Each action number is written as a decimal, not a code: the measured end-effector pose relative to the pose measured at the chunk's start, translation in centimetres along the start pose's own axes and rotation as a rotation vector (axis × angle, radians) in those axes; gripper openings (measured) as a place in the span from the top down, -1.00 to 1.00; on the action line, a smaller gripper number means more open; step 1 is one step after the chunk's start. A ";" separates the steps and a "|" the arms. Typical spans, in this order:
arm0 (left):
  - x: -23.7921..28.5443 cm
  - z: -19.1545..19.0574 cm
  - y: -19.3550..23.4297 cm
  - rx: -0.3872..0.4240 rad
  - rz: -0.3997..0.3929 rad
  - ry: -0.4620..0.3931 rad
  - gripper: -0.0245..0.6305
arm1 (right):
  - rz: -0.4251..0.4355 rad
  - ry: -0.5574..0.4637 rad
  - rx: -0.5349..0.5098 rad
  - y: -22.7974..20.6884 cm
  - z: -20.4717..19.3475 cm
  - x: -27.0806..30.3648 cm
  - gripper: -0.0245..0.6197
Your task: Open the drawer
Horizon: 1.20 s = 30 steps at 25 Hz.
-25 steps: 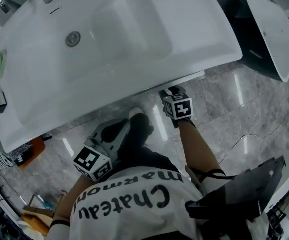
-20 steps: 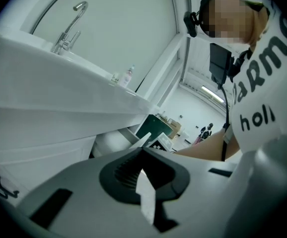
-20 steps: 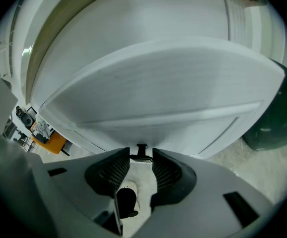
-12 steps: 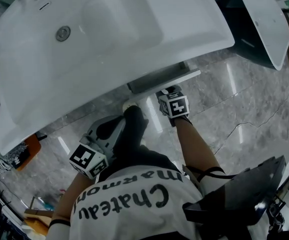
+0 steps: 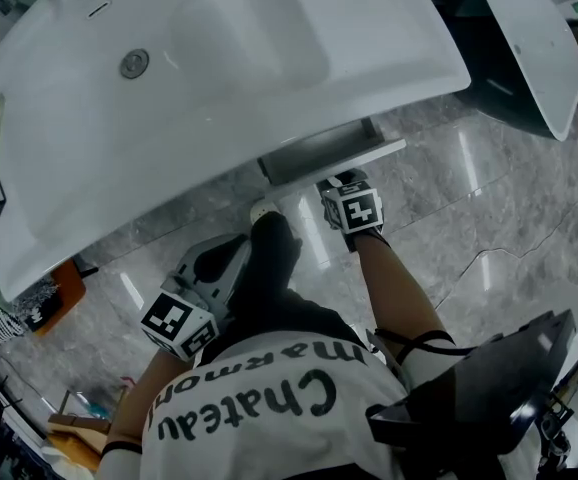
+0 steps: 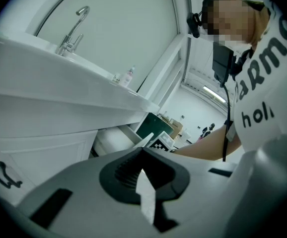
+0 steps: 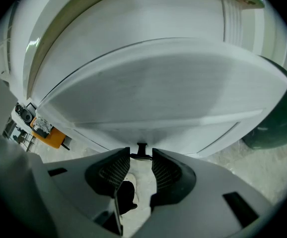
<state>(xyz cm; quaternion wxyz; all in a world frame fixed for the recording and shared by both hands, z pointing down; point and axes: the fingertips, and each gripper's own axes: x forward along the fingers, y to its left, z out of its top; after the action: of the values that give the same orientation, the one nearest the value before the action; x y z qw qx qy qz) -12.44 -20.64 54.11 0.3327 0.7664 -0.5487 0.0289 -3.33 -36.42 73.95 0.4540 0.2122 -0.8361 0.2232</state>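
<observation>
The drawer (image 5: 319,153) under the washbasin (image 5: 219,78) has come out. A second ago only a thin white edge of its front showed below the washbasin's front rim; now a grey strip of its inside lies open to the head view between that rim and the white drawer front. Most of that travel came in the first half of the second, and since then the front has hardly moved further from the washbasin. The task looks well under way: the drawer is clearly open, though only part of its depth shows, so a longer pull may still be wanted.

The right hand-held gripper (image 7: 141,155) sits just in front of the drawer front, below the washbasin's rim, angled steeply down. Its jaws stand fairly wide and steady, and the small dark handle (image 7: 141,150) on the drawer front sits crosswise between their tips, its bar reaching both pads. It looks clamped on that handle, which fits the drawer having followed the hand out.

The left hand-held gripper (image 6: 142,152) hangs lower and further out from the washbasin, on the person's left, taking no part. Its jaw tips appear to meet, with only a sliver of pale floor (image 5: 469,218) seen through the hollow behind them. It is clenched on nothing and touches neither the drawer nor the washbasin.
</observation>
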 end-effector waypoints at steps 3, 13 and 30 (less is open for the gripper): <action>-0.6 -0.5 -0.1 0.002 0.005 0.004 0.90 | -0.004 0.001 -0.001 0.2 -0.2 0.1 0.48; -1.3 -1.4 -0.3 -0.019 0.036 -0.011 0.90 | -0.008 0.019 -0.010 0.2 -1.0 -0.4 0.48; -1.3 -1.3 -1.8 -0.012 0.026 -0.018 0.90 | 0.015 0.034 0.014 0.2 -2.2 -0.8 0.47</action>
<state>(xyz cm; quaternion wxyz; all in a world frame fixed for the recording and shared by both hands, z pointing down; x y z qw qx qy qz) -11.03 -18.53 53.72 0.3317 0.7575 -0.5618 0.0229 -1.53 -34.87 74.29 0.4653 0.2053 -0.8281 0.2359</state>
